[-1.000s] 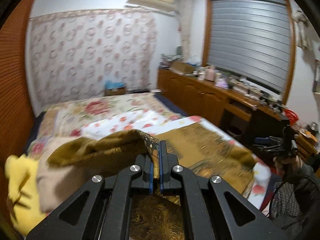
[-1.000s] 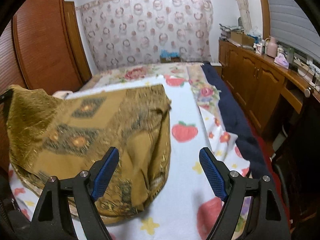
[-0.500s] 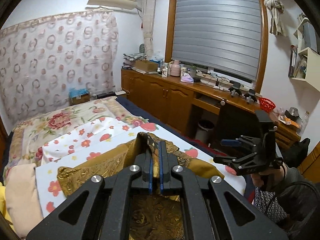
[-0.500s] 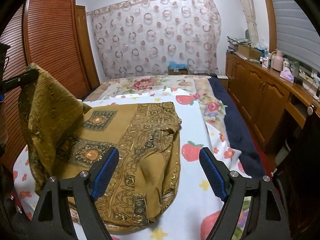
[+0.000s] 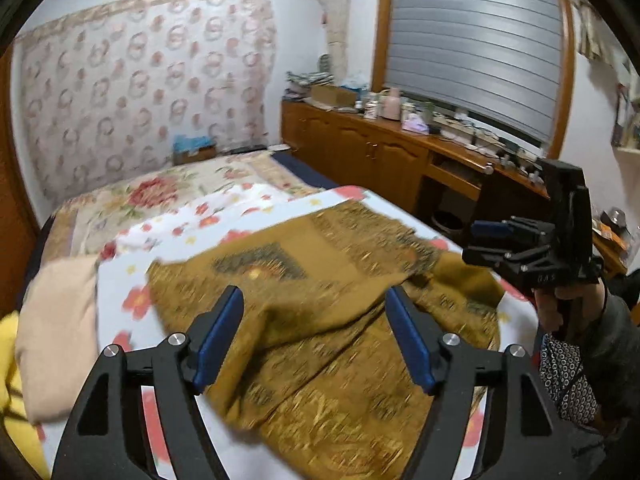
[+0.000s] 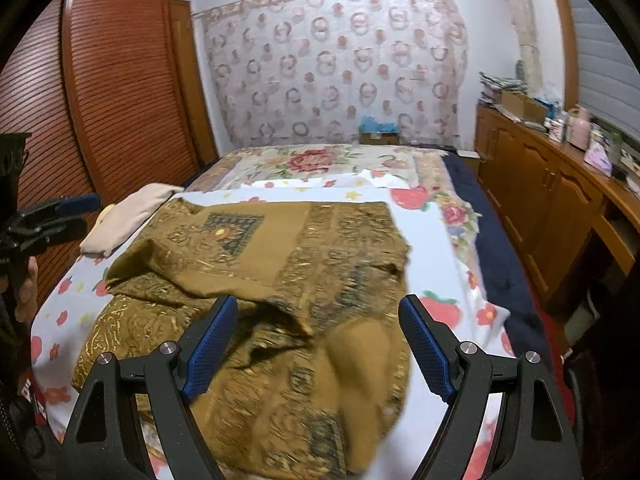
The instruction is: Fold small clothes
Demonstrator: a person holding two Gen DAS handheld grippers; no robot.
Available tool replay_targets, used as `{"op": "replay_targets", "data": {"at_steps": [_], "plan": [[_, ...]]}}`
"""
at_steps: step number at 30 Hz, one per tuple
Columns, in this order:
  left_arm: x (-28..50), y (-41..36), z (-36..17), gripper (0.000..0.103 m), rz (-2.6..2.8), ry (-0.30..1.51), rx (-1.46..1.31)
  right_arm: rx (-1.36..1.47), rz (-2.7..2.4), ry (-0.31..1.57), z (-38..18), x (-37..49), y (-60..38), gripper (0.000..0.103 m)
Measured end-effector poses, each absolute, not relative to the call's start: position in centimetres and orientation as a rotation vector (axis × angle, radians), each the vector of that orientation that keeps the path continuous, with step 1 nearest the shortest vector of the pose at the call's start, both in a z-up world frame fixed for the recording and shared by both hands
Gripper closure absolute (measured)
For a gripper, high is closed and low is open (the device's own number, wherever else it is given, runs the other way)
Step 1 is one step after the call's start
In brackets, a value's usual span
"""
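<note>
Left gripper (image 5: 314, 334) jaws opening, empty, above rumpled gold-brocade cloth (image 6: 280, 280) on the strawberry-print sheet (image 6: 432, 256); right gripper (image 6: 318, 344) wide, empty.

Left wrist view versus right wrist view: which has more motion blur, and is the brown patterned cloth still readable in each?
Left wrist view: heavier smear across the brown patterned cloth and bedsheet; left gripper sharp, jaws opening, nothing pinched. Right wrist view: far half of the cloth crisp, near edge blurred; right gripper sharp. Both show fisheye bending and a dark rim.
</note>
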State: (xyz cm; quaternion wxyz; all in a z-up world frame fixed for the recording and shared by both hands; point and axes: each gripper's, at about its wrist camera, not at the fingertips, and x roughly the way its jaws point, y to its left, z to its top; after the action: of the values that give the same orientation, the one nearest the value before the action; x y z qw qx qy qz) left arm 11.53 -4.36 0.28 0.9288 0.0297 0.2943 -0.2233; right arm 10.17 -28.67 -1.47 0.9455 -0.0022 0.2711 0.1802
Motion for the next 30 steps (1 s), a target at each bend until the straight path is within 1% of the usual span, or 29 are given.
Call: {"op": "replay_targets", "data": {"at_steps": [5, 10, 18, 20, 23, 26, 27, 28, 29, 30], "plan": [[10.5, -1.8, -1.2, 0.029, -0.388, 0.626, 0.047, -0.072, 0.430, 0.598, -2.3, 12.7, -25.1, 0.019], [9.9, 0.2, -2.6, 0.029, -0.347, 0.643, 0.030, -0.153, 0.511, 0.688, -3.6, 15.8, -21.5, 0.019], [9.5, 1.2, -3.7, 0.029, -0.338, 0.659, 0.011, -0.265, 0.550, 0.787, -5.0, 19.2, -18.6, 0.019], [9.4, 1.2, -3.8, 0.029, -0.338, 0.659, 0.010, -0.271, 0.552, 0.794, -5.2, 19.5, -18.5, 0.022], [9.4, 1.2, -3.9, 0.029, -0.338, 0.659, 0.010, -0.279, 0.550, 0.798, -5.3, 19.4, -18.5, 0.035], [9.4, 1.3, -3.9, 0.029, -0.339, 0.658, 0.009, -0.286, 0.547, 0.794, -5.7, 19.2, -18.7, 0.054], [9.3, 1.2, -4.0, 0.029, -0.341, 0.658, 0.008, -0.286, 0.541, 0.790, -5.8, 18.8, -19.0, 0.067], [9.2, 1.3, -4.1, 0.029, -0.341, 0.659, 0.008, -0.283, 0.537, 0.791, -5.9, 18.7, -19.2, 0.075], [9.2, 1.2, -4.2, 0.029, -0.339, 0.663, 0.009, -0.282, 0.534, 0.787, -5.8, 18.6, -19.3, 0.080], [9.2, 1.2, -4.4, 0.029, -0.338, 0.666, 0.008, -0.280, 0.534, 0.776, -5.8, 18.5, -19.5, 0.092]]}}
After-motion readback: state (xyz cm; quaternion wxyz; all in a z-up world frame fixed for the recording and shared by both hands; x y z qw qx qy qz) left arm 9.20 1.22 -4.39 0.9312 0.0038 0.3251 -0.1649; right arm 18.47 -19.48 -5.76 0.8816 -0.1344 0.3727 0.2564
